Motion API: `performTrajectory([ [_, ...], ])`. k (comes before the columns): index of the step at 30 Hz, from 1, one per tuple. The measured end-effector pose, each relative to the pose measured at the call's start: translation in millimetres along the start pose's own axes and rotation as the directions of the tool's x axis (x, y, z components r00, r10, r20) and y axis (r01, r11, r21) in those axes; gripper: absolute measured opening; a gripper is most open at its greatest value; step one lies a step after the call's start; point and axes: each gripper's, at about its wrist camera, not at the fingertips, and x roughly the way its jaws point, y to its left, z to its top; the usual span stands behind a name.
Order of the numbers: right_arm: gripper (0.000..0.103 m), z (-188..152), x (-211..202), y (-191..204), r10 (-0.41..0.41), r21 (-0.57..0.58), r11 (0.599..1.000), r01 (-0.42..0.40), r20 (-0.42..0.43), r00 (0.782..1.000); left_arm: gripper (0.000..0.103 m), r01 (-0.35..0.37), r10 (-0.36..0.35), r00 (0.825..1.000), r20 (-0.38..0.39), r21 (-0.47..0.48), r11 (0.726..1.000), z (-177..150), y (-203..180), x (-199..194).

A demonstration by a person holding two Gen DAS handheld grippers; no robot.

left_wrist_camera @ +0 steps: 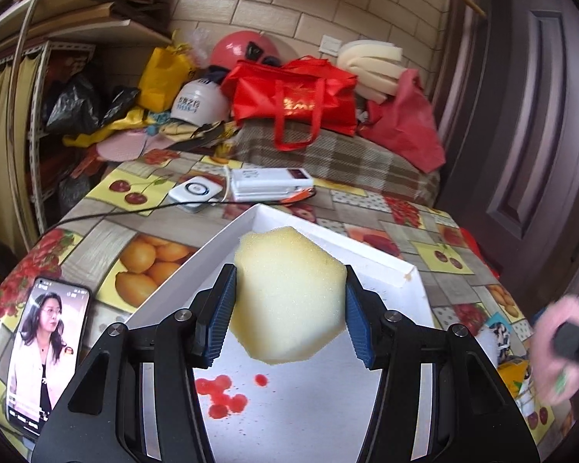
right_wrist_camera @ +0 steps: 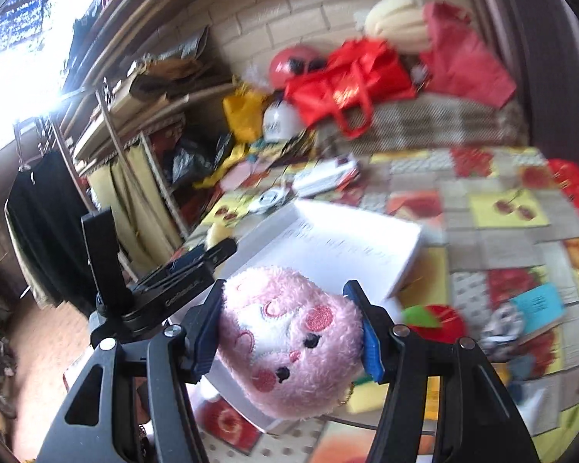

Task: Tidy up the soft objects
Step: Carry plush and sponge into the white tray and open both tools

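I hold yellow sponge (left_wrist_camera: 289, 293) in left gripper (left_wrist_camera: 289, 310) over white box (left_wrist_camera: 413, 281) | right gripper (right_wrist_camera: 291, 333) clamps pink plush (right_wrist_camera: 289, 343) | bag lettering unreadable

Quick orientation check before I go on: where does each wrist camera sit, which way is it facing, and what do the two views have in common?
Left wrist: rides the left gripper, looking along its fingers down into the white box; the pads clamp a yellow sponge; the other hand shows blurred at the right edge.
Right wrist: rides the right gripper, facing across the table from the box's other side, blurred; it clamps a pink plush toy; the left gripper shows at left.
Shared: the white box, fruit-print tablecloth, red bag.
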Motion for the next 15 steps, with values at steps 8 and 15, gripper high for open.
performTrajectory([
  [8,0.06,-3,57,15,0.012,0.033,0.999,-0.009,-0.083,0.996,0.055,-0.055,0.054,0.998,-0.026,-0.04,0.998,-3,11,8],
  [15,0.065,-3,81,15,-0.037,0.055,0.998,0.041,-0.071,0.997,0.06,-0.108,0.104,0.993,-0.047,-0.086,0.99,-3,22,11],
])
